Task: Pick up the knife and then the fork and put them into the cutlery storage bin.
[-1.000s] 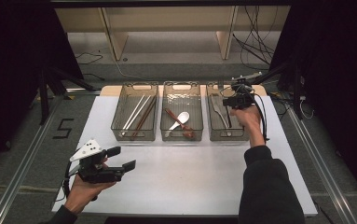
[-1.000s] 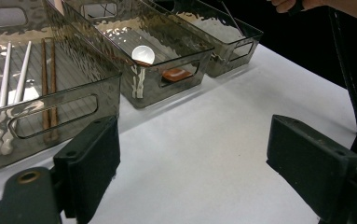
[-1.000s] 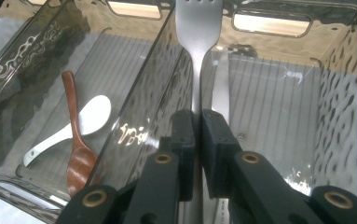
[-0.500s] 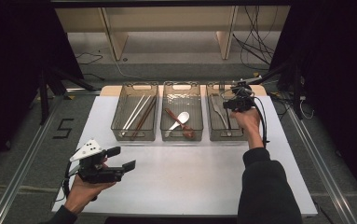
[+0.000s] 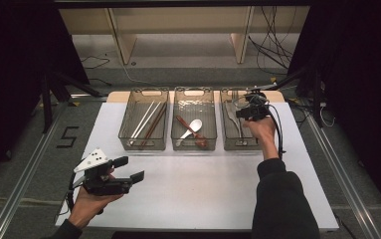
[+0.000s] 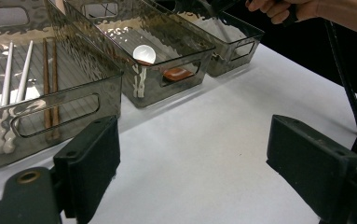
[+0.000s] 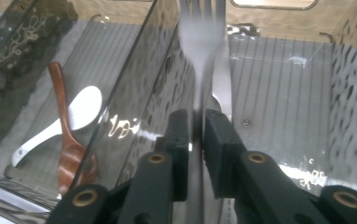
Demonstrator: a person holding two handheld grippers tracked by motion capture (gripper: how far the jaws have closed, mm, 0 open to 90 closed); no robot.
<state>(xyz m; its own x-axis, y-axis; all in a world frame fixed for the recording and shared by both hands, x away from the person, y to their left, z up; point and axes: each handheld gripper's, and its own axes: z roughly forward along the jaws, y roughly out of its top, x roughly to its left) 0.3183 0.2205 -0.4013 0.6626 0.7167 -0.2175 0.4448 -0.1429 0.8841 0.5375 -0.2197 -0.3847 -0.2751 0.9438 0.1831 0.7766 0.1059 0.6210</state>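
Three clear smoky bins stand in a row at the back of the white table. My right gripper (image 5: 251,110) hovers over the right bin (image 5: 228,142), shut on a metal fork (image 7: 203,51) whose tines point away into that bin (image 7: 283,79). Another metal utensil (image 7: 223,84) lies under it on the bin's floor. The middle bin (image 5: 194,144) holds a white spoon (image 5: 192,128) and a brown wooden spoon (image 5: 190,132). White and brown chopsticks (image 5: 147,122) lie in the left bin (image 5: 143,145). My left gripper (image 5: 133,170) is open and empty near the table's front left.
A black cable (image 5: 277,130) trails from the right gripper along the person's forearm. In the left gripper view, the left bin (image 6: 50,107) is close ahead of the jaws. Floor rails run along both sides of the table, and wooden shelving stands behind it.
The right gripper with the fork has shifted slightly above the right bin. The left gripper has stayed put.
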